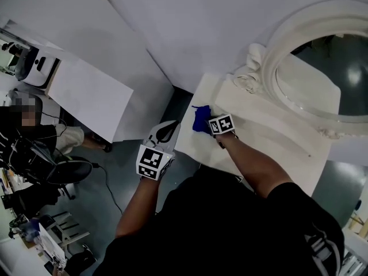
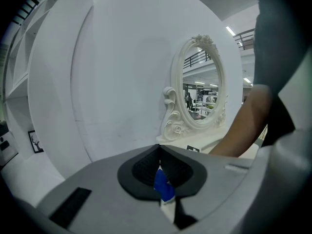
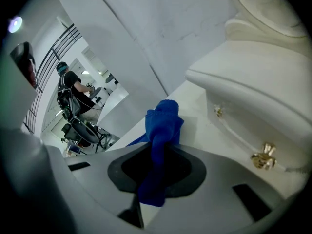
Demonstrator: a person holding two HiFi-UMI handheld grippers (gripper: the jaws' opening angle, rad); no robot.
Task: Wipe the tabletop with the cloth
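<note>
A blue cloth (image 1: 201, 119) lies bunched near the left end of the white tabletop (image 1: 270, 148), by its edge. My right gripper (image 1: 221, 125) is shut on it; in the right gripper view the cloth (image 3: 163, 118) sticks up out of the closed jaws of the right gripper (image 3: 163, 143) and hangs down behind them, just above the tabletop (image 3: 195, 101). My left gripper (image 1: 158, 151) hovers off the table's left edge, over the floor. In its own view the left gripper (image 2: 158, 147) has its jaws together, holding nothing, and points toward the mirror.
An ornate white oval mirror (image 1: 299, 33) stands at the back of the table, also seen as the mirror (image 2: 200, 87). A raised drawer unit with a gold knob (image 3: 263, 156) sits right of the cloth. A white cabinet (image 1: 92, 96), a seated person (image 1: 34, 131) and a chair (image 1: 63, 171) are at left.
</note>
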